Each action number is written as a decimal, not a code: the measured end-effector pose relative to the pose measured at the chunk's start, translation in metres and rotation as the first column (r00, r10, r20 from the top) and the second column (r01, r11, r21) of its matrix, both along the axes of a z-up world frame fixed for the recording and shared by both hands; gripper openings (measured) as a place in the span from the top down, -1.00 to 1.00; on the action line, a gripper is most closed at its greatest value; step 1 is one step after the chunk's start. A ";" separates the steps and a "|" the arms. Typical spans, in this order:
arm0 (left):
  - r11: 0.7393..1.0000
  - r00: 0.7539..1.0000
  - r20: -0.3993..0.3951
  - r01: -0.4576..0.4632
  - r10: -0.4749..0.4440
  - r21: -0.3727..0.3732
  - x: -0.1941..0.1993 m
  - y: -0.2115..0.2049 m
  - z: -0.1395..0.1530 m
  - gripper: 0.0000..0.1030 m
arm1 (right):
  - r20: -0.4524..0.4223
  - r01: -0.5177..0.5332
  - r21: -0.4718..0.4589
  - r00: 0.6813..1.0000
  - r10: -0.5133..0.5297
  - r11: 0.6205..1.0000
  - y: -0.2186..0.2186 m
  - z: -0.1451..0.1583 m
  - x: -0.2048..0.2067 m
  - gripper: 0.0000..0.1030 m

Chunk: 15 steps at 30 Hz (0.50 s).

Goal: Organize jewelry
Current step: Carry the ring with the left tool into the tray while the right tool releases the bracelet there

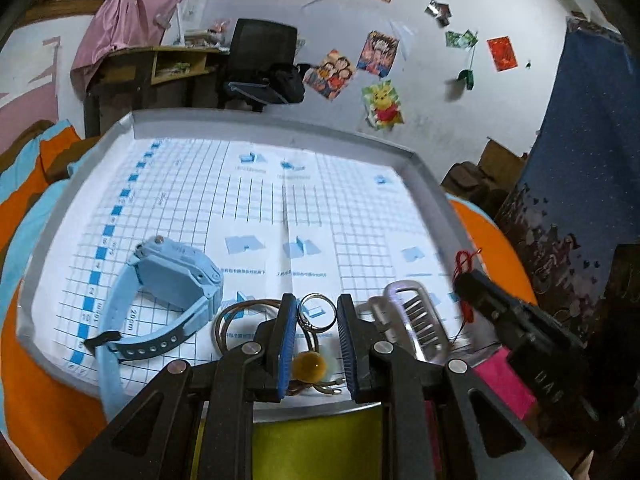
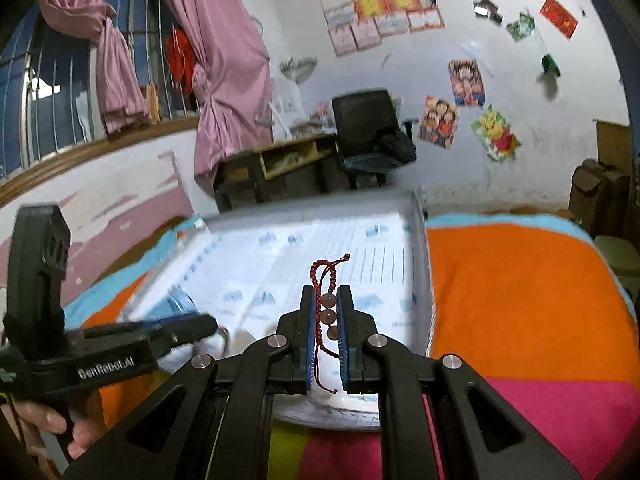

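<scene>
In the left wrist view my left gripper (image 1: 316,312) is open over the near edge of a grey tray (image 1: 276,126) lined with grid paper. A silver ring (image 1: 318,311) lies between its fingers, with a yellow bead charm (image 1: 308,366) and thin bangles (image 1: 240,320) just behind. A light blue watch (image 1: 160,292) lies to the left, a silver hair comb clip (image 1: 416,320) to the right. In the right wrist view my right gripper (image 2: 325,308) is shut on a red cord bracelet (image 2: 326,292) with round beads, held above the tray (image 2: 420,248).
The tray rests on an orange, blue and pink blanket (image 2: 520,300). The right gripper's body (image 1: 520,320) sits at the tray's right edge in the left wrist view. The left gripper's body (image 2: 100,352) shows at left in the right wrist view. A desk and black chair (image 2: 368,136) stand behind.
</scene>
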State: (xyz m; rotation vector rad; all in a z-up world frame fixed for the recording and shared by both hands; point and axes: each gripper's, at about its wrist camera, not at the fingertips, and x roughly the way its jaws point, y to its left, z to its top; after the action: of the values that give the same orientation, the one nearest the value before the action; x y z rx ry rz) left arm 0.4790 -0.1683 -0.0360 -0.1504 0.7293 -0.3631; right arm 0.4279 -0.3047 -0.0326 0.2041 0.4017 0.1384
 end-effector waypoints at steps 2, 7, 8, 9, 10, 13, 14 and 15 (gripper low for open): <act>1.000 1.000 -0.017 0.000 0.001 0.014 0.003 -0.003 -0.003 0.61 | -0.059 -0.007 -0.017 0.998 0.006 1.000 0.002 -0.013 0.012 0.82; 1.000 0.999 -0.032 -0.022 0.023 0.017 0.003 -0.004 -0.005 0.61 | -0.107 -0.008 -0.028 0.994 0.005 1.000 0.009 -0.029 0.021 0.81; 0.999 0.999 -0.040 -0.030 0.031 0.013 0.003 -0.003 -0.006 0.61 | -0.112 -0.007 -0.034 0.994 0.004 0.999 0.011 -0.030 0.022 0.80; 0.999 0.998 -0.047 -0.043 0.043 0.010 0.002 -0.002 -0.007 0.61 | -0.114 -0.008 -0.041 0.993 0.003 0.999 0.011 -0.031 0.021 0.78; 0.999 0.997 -0.052 -0.052 0.052 0.009 0.003 -0.001 -0.007 0.61 | -0.115 -0.008 -0.048 0.993 0.002 0.999 0.011 -0.032 0.022 0.75; 0.998 0.995 -0.070 -0.066 0.067 0.023 0.003 -0.002 -0.010 0.61 | -0.107 -0.003 -0.043 0.994 -0.002 0.999 0.009 -0.032 0.021 0.49; 0.997 0.995 -0.074 -0.068 0.070 0.019 0.002 -0.001 -0.009 0.61 | -0.102 -0.006 -0.039 0.995 0.002 0.999 0.008 -0.032 0.020 0.46; 0.997 0.995 -0.074 -0.072 0.073 0.015 0.001 0.000 -0.008 0.61 | -0.099 -0.006 -0.043 0.995 0.002 0.999 0.006 -0.031 0.018 0.40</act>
State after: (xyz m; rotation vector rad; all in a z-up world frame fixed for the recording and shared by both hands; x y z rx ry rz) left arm 0.4800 -0.1685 -0.0443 -0.1787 0.7975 -0.2851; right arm 0.4455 -0.2988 -0.0635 0.1676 0.5032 0.1238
